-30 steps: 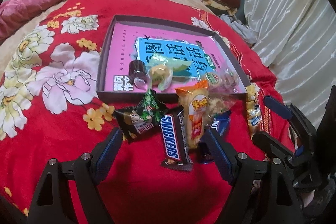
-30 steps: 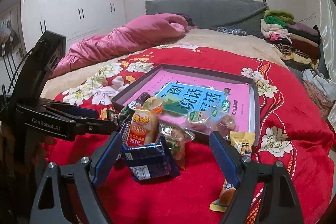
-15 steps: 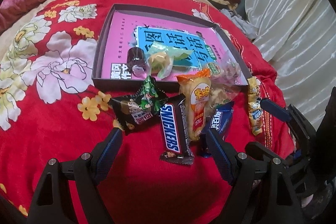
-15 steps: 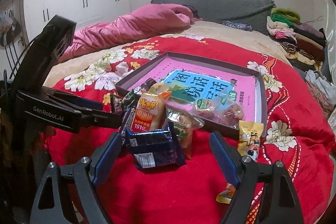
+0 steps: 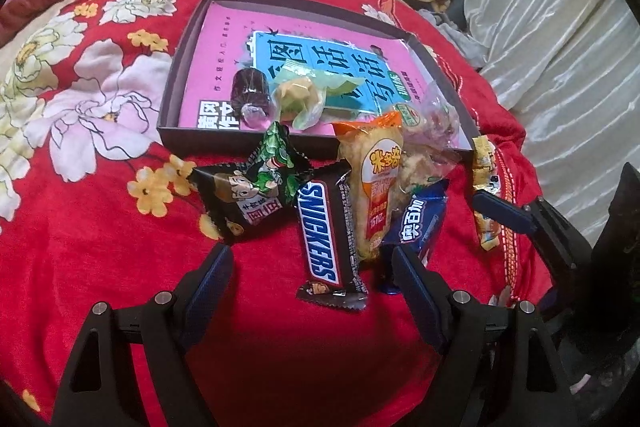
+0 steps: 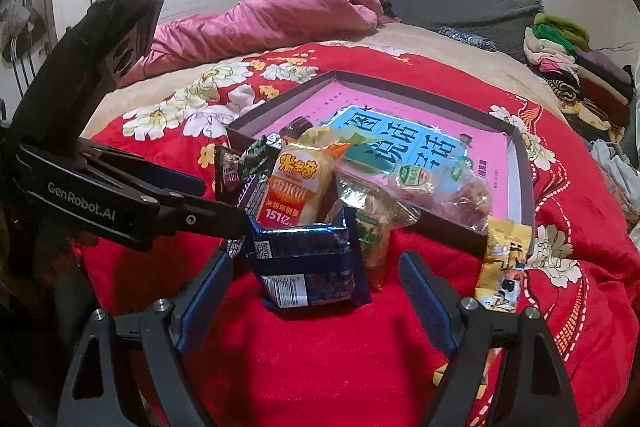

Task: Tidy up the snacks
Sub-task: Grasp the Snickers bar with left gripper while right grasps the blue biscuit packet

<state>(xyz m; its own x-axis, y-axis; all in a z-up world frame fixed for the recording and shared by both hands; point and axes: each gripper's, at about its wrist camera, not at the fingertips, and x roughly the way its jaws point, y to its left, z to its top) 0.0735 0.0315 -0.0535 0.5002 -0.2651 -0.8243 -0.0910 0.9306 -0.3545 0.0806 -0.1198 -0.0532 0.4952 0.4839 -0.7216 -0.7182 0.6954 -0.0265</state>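
Note:
Snacks lie heaped on the red blanket in front of a shallow dark tray [image 5: 188, 39] [image 6: 520, 147] lined with a pink book. My left gripper [image 5: 310, 259] is open; the Snickers bar [image 5: 326, 231] lies between its fingers, untouched. Beside it are a black-and-green packet [image 5: 256, 195], an orange rice-cracker pack [image 5: 376, 183] [image 6: 294, 191] and a blue Oreo pack [image 5: 422, 223] [image 6: 312, 263]. My right gripper [image 6: 316, 263] is open just before the Oreo pack. A yellow snack strip [image 6: 504, 263] lies to its right. Inside the tray sit a dark wrapped roll [image 5: 250, 93] and a pale green packet [image 5: 308, 97].
A clear bag of sweets [image 6: 448, 195] hangs over the tray's near edge. A pink duvet [image 6: 272, 23] and folded clothes [image 6: 580, 75] lie at the back of the bed. White curtain [image 5: 560, 27] hangs to the right.
Both views have tipped slightly down and closer to the snack heap. The right gripper has sunk toward the Oreo pack. Nothing was grasped.

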